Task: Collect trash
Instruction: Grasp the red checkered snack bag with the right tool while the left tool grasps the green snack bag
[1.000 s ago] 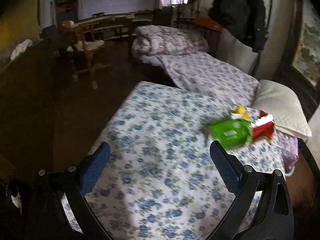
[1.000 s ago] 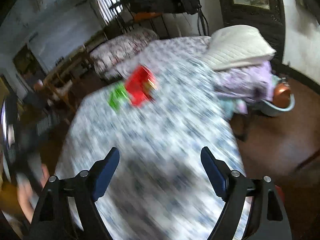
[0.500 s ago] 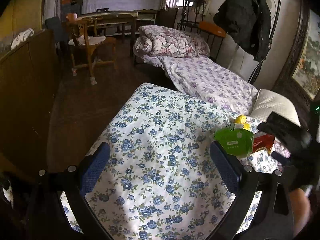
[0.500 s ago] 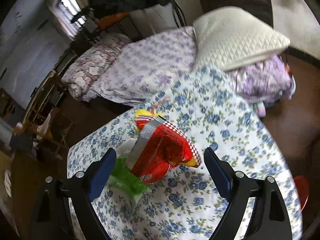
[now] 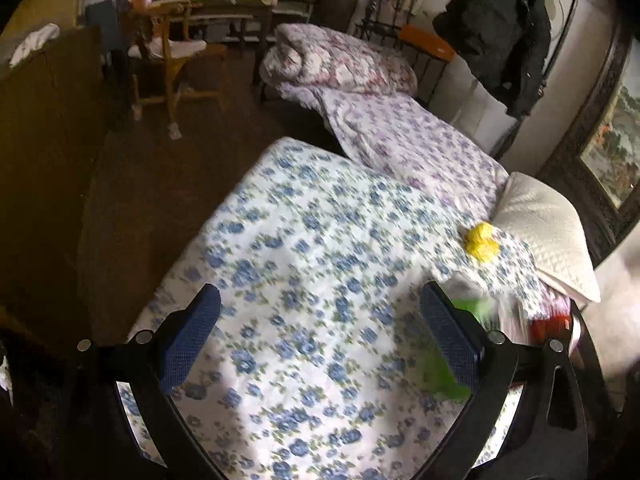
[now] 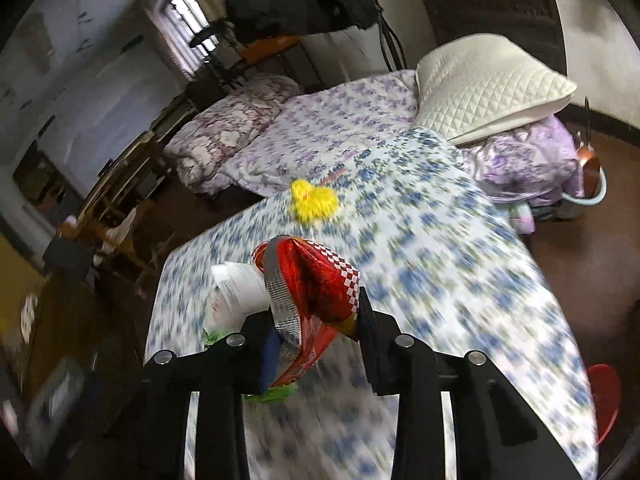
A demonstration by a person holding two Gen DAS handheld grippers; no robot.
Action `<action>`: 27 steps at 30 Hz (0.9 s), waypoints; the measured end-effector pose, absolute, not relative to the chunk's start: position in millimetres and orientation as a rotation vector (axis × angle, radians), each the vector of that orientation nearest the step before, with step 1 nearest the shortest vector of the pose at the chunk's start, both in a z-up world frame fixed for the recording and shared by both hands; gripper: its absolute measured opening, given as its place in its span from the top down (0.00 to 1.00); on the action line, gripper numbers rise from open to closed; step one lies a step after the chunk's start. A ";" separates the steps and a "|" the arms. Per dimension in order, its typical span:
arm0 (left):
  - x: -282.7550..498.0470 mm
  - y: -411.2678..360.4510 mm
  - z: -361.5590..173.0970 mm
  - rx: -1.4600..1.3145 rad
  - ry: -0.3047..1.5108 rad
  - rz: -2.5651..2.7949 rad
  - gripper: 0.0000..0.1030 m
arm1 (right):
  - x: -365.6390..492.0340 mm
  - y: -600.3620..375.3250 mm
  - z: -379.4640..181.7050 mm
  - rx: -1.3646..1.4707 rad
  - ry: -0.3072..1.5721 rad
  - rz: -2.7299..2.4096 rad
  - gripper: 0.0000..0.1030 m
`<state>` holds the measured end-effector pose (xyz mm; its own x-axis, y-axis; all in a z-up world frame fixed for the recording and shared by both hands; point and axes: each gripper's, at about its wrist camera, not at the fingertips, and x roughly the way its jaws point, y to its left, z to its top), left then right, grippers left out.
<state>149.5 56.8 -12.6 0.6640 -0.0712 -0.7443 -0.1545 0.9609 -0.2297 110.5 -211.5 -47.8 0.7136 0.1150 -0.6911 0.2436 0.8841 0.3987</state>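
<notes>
A red foil snack bag [image 6: 316, 280] sits squeezed between the pads of my right gripper [image 6: 316, 320], whose jaws are closing on it. A green and white packet [image 6: 236, 292] lies beside and under the bag on the blue-flowered bedsheet [image 6: 440, 260]. A yellow knitted item [image 6: 314, 200] rests farther back on the sheet. My left gripper [image 5: 316, 300] hangs open above the sheet [image 5: 300, 240] with nothing between its fingers. The green packet [image 5: 444, 376] shows blurred behind its right finger, the red bag [image 5: 548, 326] beyond it and the yellow item [image 5: 482, 244] farther back.
A white quilted pillow [image 5: 540, 232] lies at the bed's right end on a purple-flowered quilt [image 5: 408, 140]. A wooden chair [image 5: 168, 60] stands on the dark floor to the left. A red object [image 6: 604, 392] and a basin [image 6: 588, 192] sit on the floor right of the bed.
My right gripper went from wide open to closed around the red bag. The bag now stands off the yellow item, which lies uncovered. The green packet shows nearer my left gripper's right finger.
</notes>
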 end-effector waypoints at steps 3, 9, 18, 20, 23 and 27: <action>142.0 47.7 -8.6 -0.260 0.838 0.032 0.07 | 87.8 -212.1 -52.0 0.460 0.792 -0.059 0.67; 115.9 20.6 7.3 -0.090 0.757 -0.014 0.07 | 56.7 -234.3 -32.7 0.404 0.697 -0.112 0.67; 79.6 -70.0 -10.2 0.329 0.718 -0.199 0.07 | 37.2 -273.4 -24.2 0.436 0.655 -0.152 0.67; 74.5 -86.4 -20.7 0.410 0.710 -0.209 0.07 | 37.5 -280.0 -26.4 0.459 0.659 -0.152 0.67; 67.4 -110.2 -38.9 0.545 0.693 -0.208 0.07 | 39.1 -287.9 -29.5 0.500 0.660 -0.142 0.67; 70.9 -129.4 -55.5 0.611 0.678 -0.200 0.07 | 40.4 -288.0 -32.0 0.518 0.664 -0.117 0.67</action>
<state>70.9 -129.4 -55.5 0.7678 0.0208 -0.6403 0.3644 0.8079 0.4631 40.4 -288.0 -32.0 0.7863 0.0586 -0.6150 0.2648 0.8674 0.4212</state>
